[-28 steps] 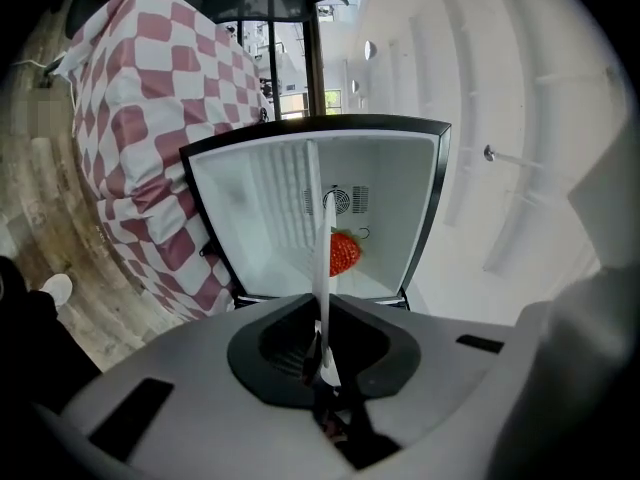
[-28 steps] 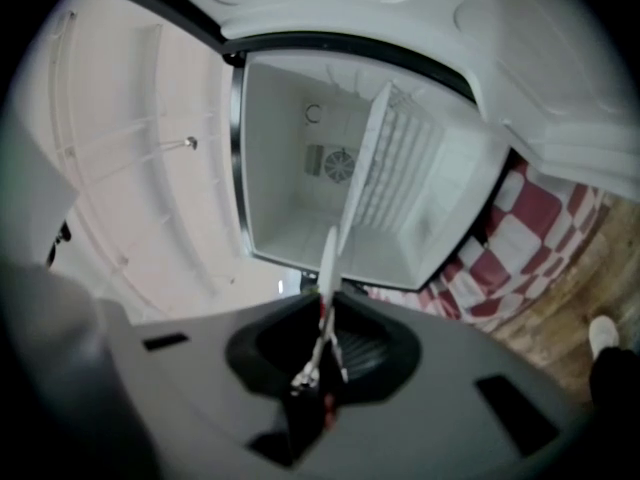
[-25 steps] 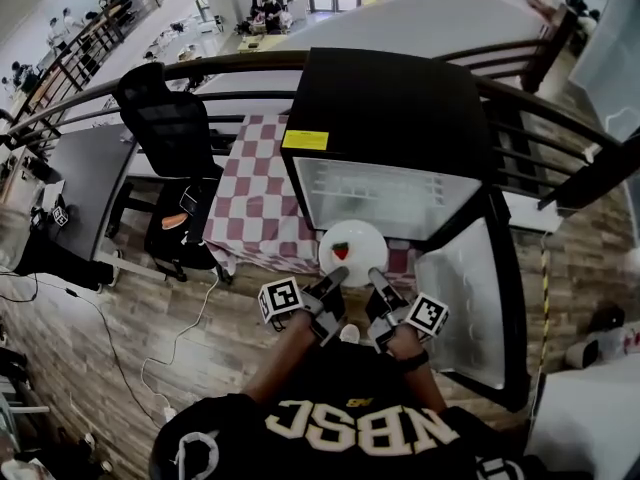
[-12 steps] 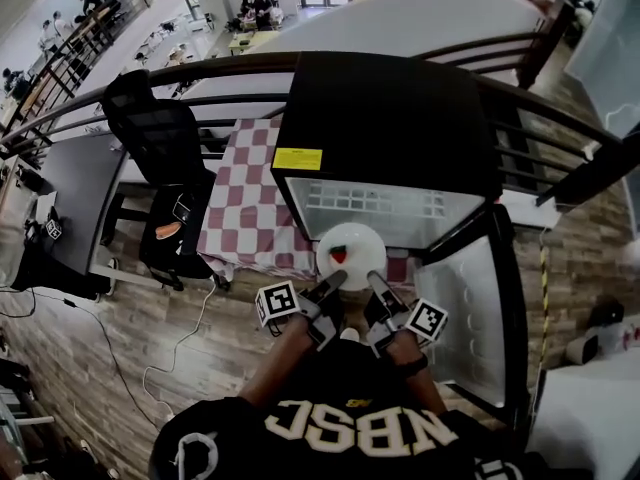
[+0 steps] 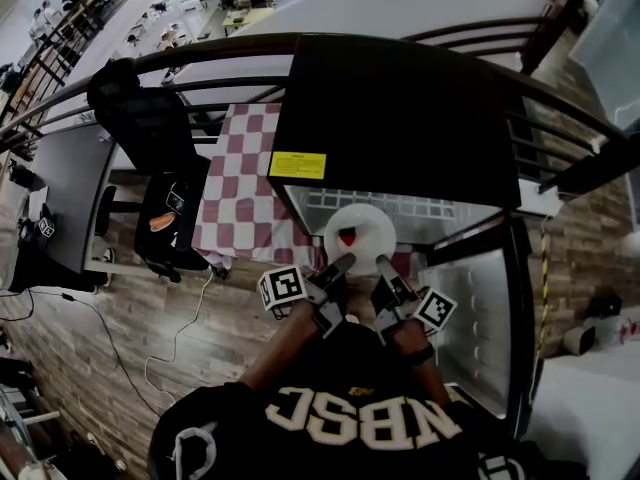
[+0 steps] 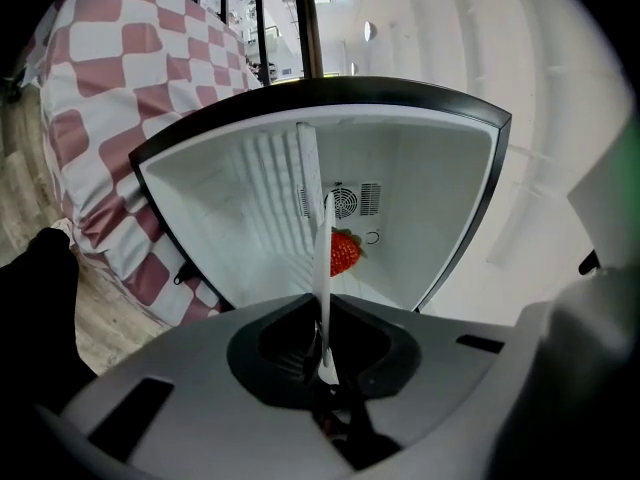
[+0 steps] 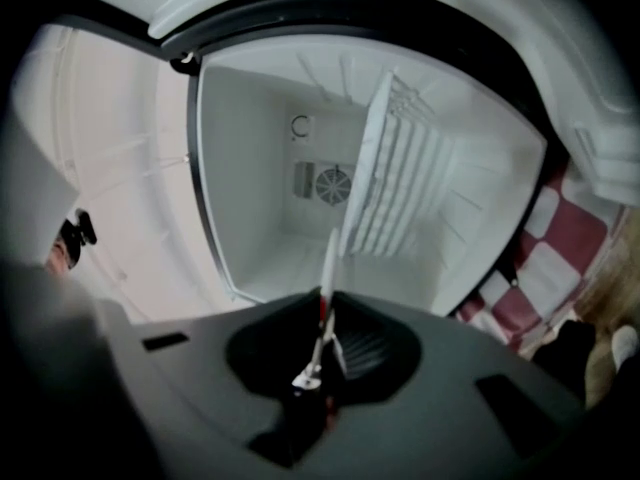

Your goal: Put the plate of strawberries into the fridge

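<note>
Both pairs of jaws are clamped on the near rim of the plate (image 5: 366,218), the left gripper (image 5: 340,264) at its left and the right gripper (image 5: 382,264) at its right. The plate, carrying one strawberry (image 5: 346,236), sits at the mouth of the open fridge (image 5: 400,108). The cavity lies straight ahead on the far side.

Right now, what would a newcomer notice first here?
A round white plate with one red strawberry, pinched at its near rim by the fingers of the left gripper and the right gripper, at the open front of the black mini fridge. Its white-lined door hangs open on the right. A red-and-white checked cloth covers the table to the left.
</note>
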The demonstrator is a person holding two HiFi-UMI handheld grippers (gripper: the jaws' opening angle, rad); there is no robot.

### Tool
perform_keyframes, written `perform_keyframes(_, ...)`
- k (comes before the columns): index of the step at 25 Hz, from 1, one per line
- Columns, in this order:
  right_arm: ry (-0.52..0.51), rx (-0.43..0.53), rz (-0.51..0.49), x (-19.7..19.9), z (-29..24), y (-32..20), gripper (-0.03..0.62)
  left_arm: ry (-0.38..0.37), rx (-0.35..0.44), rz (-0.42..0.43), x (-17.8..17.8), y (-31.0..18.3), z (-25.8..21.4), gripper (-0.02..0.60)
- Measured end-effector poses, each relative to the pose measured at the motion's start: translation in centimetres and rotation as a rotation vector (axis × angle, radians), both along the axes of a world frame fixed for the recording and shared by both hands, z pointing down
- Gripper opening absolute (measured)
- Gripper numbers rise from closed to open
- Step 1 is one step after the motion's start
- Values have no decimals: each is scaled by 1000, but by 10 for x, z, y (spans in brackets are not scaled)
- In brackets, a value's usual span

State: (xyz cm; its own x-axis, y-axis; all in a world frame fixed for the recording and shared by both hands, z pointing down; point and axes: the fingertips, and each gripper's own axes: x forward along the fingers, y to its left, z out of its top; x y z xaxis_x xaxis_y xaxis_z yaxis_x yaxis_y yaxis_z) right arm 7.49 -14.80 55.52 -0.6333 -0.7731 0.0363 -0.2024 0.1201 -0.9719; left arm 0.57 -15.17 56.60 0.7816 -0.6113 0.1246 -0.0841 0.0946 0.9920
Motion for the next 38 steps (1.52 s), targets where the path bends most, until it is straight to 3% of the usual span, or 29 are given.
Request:
perform_keyframes(19, -61, -60, 102, 18, -1, -63, 37, 48, -38, 40, 22, -70, 1, 38)
perform_keyframes(24, 16, -6, 80, 18, -6, -74, 40, 42, -16, 34, 20, -81, 2, 38)
perform_keyframes(29, 69, -55, 86, 20, 8, -78, 43, -59, 40, 44, 18, -88, 5, 40)
perform_keyframes(32, 102, -51, 84, 23, 8, -80, 43, -51, 46, 39, 18, -92, 4, 40)
perform_keyframes(36, 175, -132, 104, 25, 16, -73, 51, -61, 54, 34, 14, -91, 3, 42)
perform_keyframes(38, 209, -78, 93, 20, 9, -72, 79, -77, 68, 35, 12, -88, 3, 54)
